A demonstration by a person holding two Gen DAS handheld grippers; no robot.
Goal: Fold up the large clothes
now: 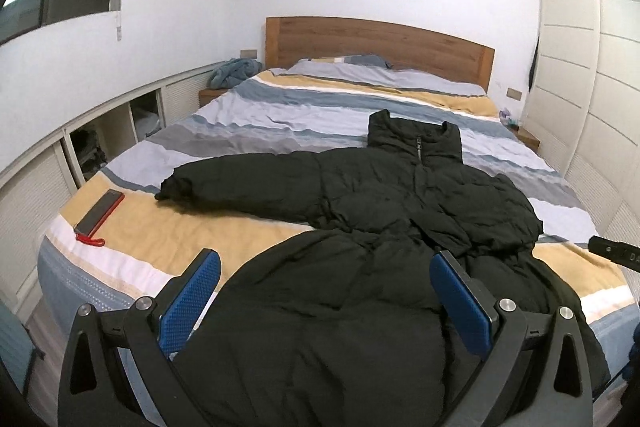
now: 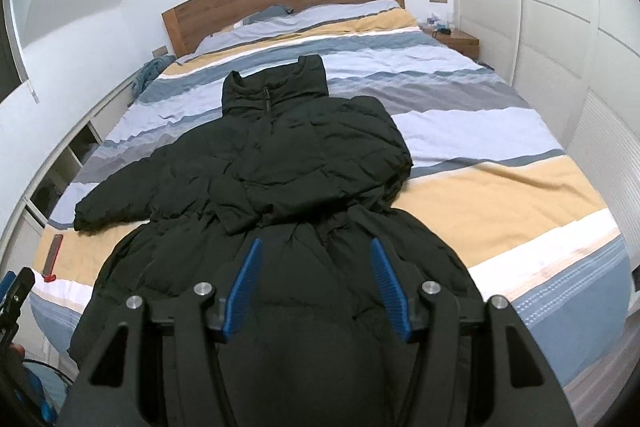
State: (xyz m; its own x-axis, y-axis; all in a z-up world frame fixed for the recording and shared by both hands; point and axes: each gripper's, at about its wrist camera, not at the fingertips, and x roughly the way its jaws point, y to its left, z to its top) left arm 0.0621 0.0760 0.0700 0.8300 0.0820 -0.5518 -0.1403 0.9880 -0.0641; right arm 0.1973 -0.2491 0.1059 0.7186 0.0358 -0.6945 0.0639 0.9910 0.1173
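A black puffer coat [image 1: 380, 195] lies face up on the striped bed [image 1: 280, 115], its collar [image 1: 416, 139] toward the headboard. One sleeve [image 1: 224, 183] stretches out to the left, and the other is folded over the chest [image 2: 320, 147]. The hem hangs over the foot of the bed. My left gripper [image 1: 326, 267] hovers open above the coat's lower part, its blue pads [image 1: 192, 303] wide apart with nothing pinched. Over the same lower part my right gripper [image 2: 316, 267] is open too, pads [image 2: 244, 287] clear of the fabric. The coat [image 2: 280, 167] fills the middle of the right wrist view.
A flat grey and red object [image 1: 100, 211] lies on the bed near its left foot corner. Low white cabinets [image 1: 100, 139] run along the left, a tall white wardrobe [image 1: 580, 67] along the right. A wooden headboard [image 1: 380, 43] and nightstands close the far end.
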